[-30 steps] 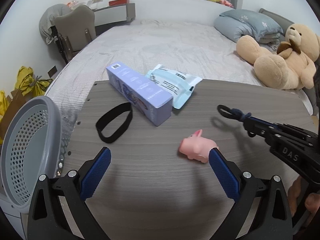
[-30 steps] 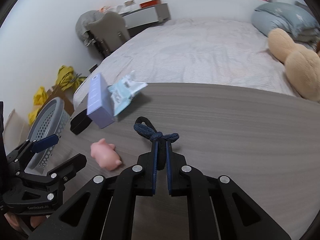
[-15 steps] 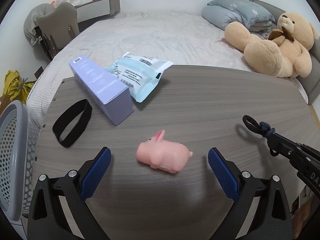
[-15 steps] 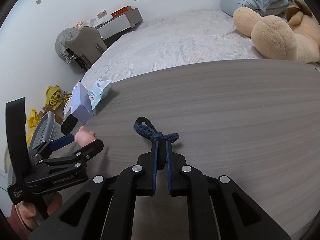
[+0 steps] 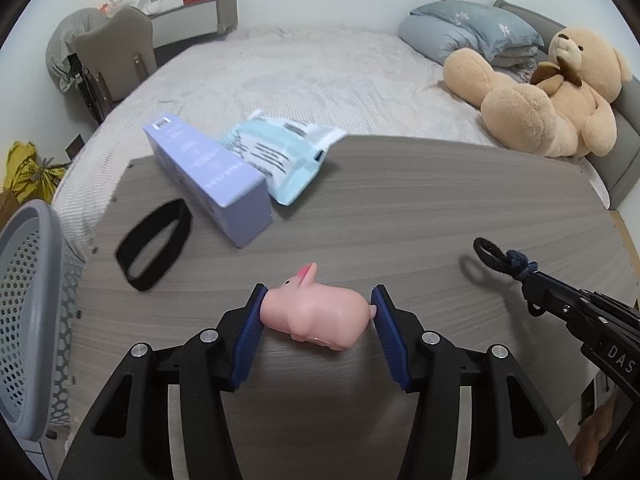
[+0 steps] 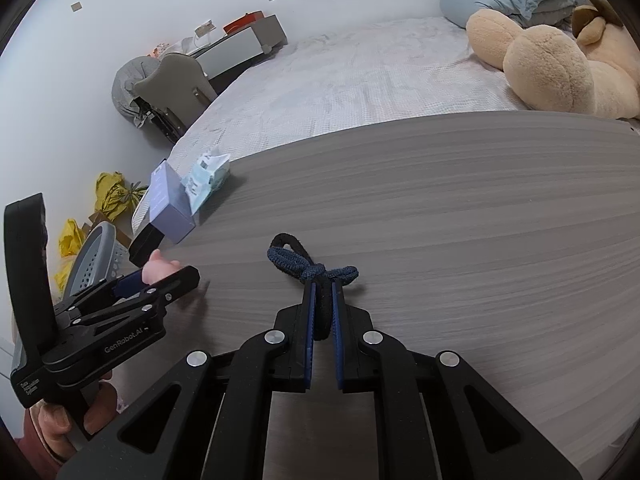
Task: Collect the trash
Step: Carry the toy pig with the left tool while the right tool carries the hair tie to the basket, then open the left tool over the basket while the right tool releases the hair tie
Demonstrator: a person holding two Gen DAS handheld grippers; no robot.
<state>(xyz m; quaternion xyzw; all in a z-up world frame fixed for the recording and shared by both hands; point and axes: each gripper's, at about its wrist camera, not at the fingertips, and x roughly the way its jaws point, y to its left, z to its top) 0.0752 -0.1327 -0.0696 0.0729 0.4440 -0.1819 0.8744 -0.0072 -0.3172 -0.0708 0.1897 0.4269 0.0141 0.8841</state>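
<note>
My left gripper is shut on a pink toy pig that rests on the grey wood table. It also shows in the right wrist view. My right gripper is shut on a dark blue hair tie, held just above the table; the hair tie also shows in the left wrist view. A purple box, a light blue plastic package and a black band lie at the table's far left.
A grey perforated basket stands off the table's left edge. A bed with a big teddy bear and pillows lies beyond the table. A chair and yellow bags are at the far left.
My left gripper has moved forward around the pink pig and closed on it. My right gripper has kept hold of the hair tie and shifted a little to the right.
</note>
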